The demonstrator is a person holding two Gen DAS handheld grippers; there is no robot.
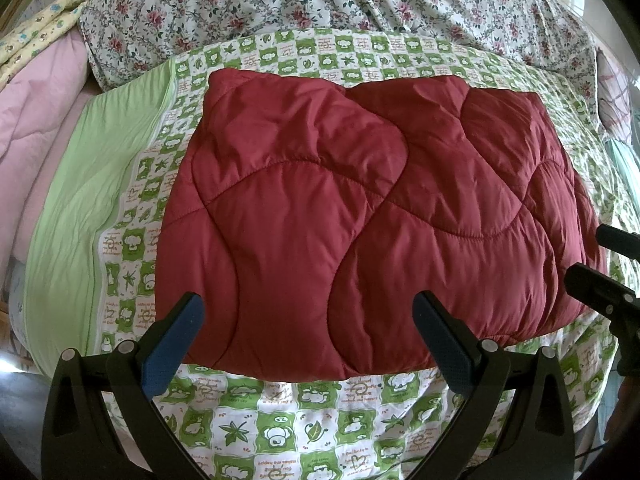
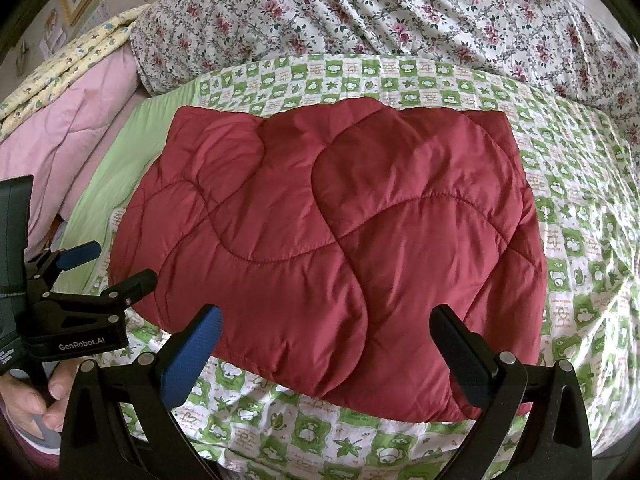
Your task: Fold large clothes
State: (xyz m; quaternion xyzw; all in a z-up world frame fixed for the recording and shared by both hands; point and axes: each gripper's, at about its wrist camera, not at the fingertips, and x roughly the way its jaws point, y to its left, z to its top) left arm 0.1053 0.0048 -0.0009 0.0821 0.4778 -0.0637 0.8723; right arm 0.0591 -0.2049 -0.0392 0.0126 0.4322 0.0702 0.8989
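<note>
I see the red jacket (image 1: 360,216) (image 2: 332,240) folded into a block in the middle of the green sheet (image 1: 280,432) (image 2: 580,248), toward its near edge. My left gripper (image 1: 308,344) and right gripper (image 2: 324,356) hover above that edge, fingers spread wide, holding nothing.

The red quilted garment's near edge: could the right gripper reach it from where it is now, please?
Probably yes. The right gripper is open and hangs just short of the red quilted garment, whose near edge lies flat on the green checked sheet with nothing between; the left gripper stands off to the side.

Black claw (image 1: 306,340), blue pads (image 1: 172,354), silver screws
</note>
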